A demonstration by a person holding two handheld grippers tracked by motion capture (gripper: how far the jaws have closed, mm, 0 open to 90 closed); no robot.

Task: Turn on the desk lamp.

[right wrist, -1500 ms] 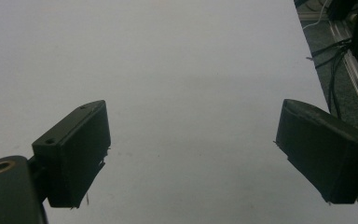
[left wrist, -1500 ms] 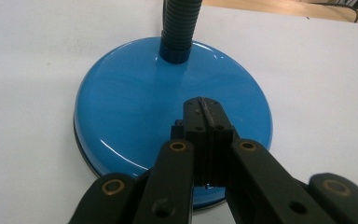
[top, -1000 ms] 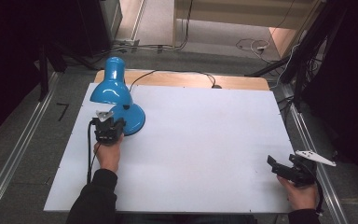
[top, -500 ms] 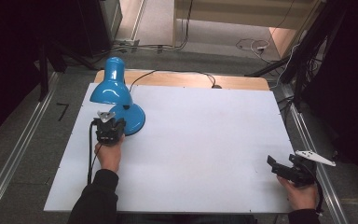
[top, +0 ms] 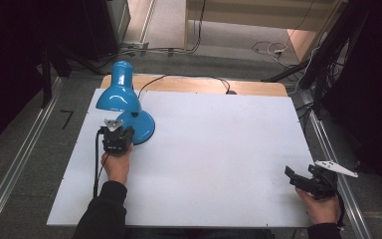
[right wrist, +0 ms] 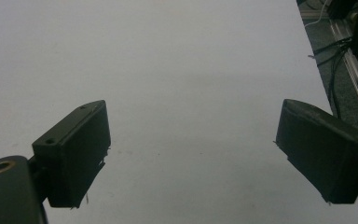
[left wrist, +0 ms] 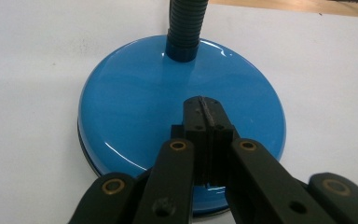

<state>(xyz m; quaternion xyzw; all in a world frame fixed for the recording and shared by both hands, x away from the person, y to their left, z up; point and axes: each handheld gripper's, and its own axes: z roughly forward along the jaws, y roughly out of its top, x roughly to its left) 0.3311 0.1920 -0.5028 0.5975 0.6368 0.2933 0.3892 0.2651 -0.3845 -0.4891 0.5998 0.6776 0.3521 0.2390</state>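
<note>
We saw a blue desk lamp (top: 124, 102) standing at the far left of the white tabletop (top: 219, 149), with its shade tipped toward the far left corner and its black cord running off the far edge. The lamp's round base (left wrist: 168, 116) sat flat on the tabletop, and a black bendy neck (left wrist: 186, 21) rose from it. The left claw (left wrist: 204, 109) had its jaws pressed together with nothing between them, and its tip was over the base. The right claw (right wrist: 191, 154) was wide open and held nothing, near the right front corner, well apart from the lamp.
</note>
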